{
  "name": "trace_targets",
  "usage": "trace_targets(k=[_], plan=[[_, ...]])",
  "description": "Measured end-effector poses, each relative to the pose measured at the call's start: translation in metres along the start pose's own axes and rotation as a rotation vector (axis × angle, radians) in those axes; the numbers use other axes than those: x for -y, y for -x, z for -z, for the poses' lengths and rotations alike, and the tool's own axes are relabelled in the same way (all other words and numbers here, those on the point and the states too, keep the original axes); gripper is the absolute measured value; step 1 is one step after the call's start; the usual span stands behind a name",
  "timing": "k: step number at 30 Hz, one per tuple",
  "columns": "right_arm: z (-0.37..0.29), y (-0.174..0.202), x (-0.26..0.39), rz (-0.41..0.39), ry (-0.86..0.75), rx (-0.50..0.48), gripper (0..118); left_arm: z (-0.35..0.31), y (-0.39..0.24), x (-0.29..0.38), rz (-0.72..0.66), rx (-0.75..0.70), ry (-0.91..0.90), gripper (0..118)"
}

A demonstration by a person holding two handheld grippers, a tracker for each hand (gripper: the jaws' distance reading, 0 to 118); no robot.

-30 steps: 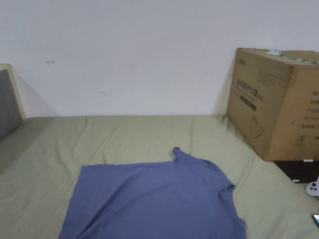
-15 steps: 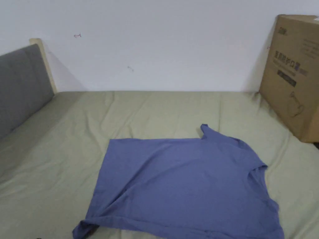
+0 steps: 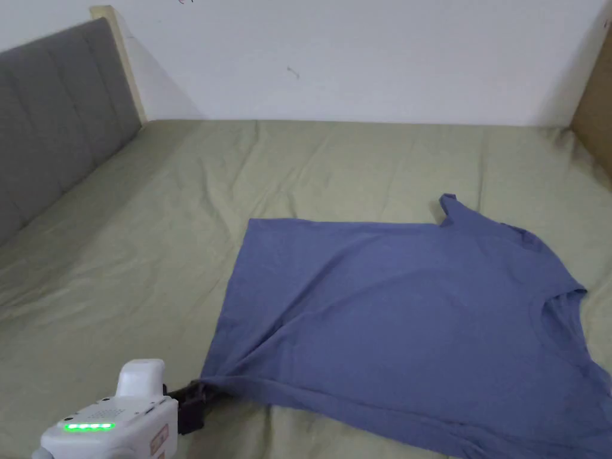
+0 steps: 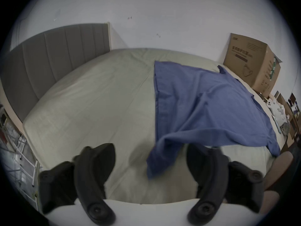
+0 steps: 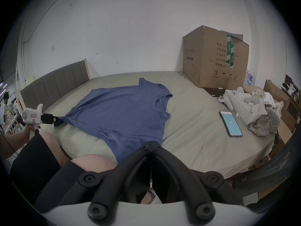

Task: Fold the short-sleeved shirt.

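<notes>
At the near edge of the bed (image 3: 149, 251), the left gripper (image 4: 149, 151) is reaching in with its jaws standing wide apart, and the near hem corner of the blue short-sleeved shirt (image 3: 406, 311) is lying in the gap between them, closer to the jaw on the shirt's side, with neither jaw pressing on it. Creases in the cloth are running toward that corner in the head view. Further along the same edge, the right gripper (image 5: 150, 144) is hovering with its jaws closed tip to tip right at the shirt's near sleeve; whether any cloth is caught between the tips cannot be told. The shirt is lying spread on the olive sheet with its long axis running across the person's front: hem toward the left gripper and the grey headboard (image 3: 54, 107), collar toward the right, the far sleeve pointing at the wall. Each gripper is therefore sitting at its own end of the near long edge, the left nearer the hem, the right nearer the sleeve and shoulder, and the rest of the garment is stretching away from both. Any first fold looks set to carry this near edge over toward the far one. Beyond the collar a phone (image 5: 231, 123) is lying on the sheet, and a cardboard box (image 5: 215, 58) is standing against the wall, well apart from the shirt.
</notes>
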State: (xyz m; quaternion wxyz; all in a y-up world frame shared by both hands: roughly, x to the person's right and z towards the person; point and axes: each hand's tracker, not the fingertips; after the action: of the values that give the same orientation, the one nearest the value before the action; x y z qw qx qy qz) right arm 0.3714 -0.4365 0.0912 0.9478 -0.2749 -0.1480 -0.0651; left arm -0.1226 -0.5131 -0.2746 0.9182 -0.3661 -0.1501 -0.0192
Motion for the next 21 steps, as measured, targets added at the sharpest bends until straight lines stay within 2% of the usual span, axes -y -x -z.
trace_targets(k=[1, 2, 4, 6, 10, 13, 14, 16, 17, 19, 21], plan=[[0.004, -0.001, 0.001, -0.005, 0.014, 0.005, 0, 0.005, -0.002, 0.001, -0.011, 0.03, 0.016, 35], [0.006, -0.003, 0.002, -0.004, 0.023, 0.011, 0, 0.005, -0.004, 0.003, 0.0, 0.008, 0.003, 5], [0.011, -0.005, 0.006, 0.002, 0.039, 0.013, 0, 0.005, -0.013, 0.011, 0.094, 0.027, 0.024, 5], [0.018, -0.009, 0.007, 0.011, 0.054, 0.014, 0, -0.003, -0.017, 0.014, 0.106, 0.026, 0.007, 5], [0.045, -0.016, 0.005, -0.011, 0.116, 0.02, 0, -0.021, -0.008, 0.008, 0.056, 0.038, -0.058, 4], [0.081, -0.02, 0.004, -0.038, 0.222, 0.003, 1, -0.029, -0.009, 0.002, 0.043, 0.037, -0.078, 4], [0.091, -0.023, 0.005, -0.02, 0.213, -0.005, 11, -0.032, -0.01, 0.0, 0.036, 0.043, -0.082, 4], [0.113, -0.026, 0.005, 0.014, 0.239, -0.002, 56, -0.03, -0.013, -0.003, 0.027, 0.043, -0.077, 4], [0.122, -0.027, 0.005, 0.043, 0.271, 0.008, 58, -0.03, -0.013, -0.004, 0.062, 0.014, -0.089, 4], [0.135, -0.024, 0.002, 0.092, 0.327, -0.036, 58, -0.024, -0.012, -0.002, 0.073, 0.01, -0.079, 4], [0.136, -0.015, 0.0, 0.057, 0.34, -0.026, 58, -0.024, -0.016, 0.0, 0.065, 0.025, -0.067, 4]])
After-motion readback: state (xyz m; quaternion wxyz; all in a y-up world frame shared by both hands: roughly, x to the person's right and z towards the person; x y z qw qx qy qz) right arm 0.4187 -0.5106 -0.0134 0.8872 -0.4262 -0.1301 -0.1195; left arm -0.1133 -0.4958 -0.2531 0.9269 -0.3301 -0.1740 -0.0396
